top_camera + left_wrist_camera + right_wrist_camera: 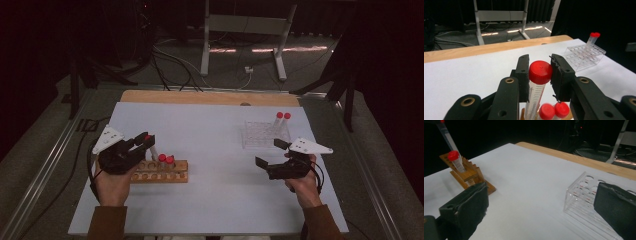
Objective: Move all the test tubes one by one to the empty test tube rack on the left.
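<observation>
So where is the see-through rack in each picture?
High view: the clear rack sits right of middle, beyond the right gripper.
Left gripper view: upper right, on the white table.
Right gripper view: lower right, partly behind a jaw.
Shared landmark: the wooden rack, across the table.

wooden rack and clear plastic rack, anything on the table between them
Nothing: in the high view the white tabletop is bare between the wooden rack and the clear plastic rack. The right gripper view shows the same bare stretch.
</observation>
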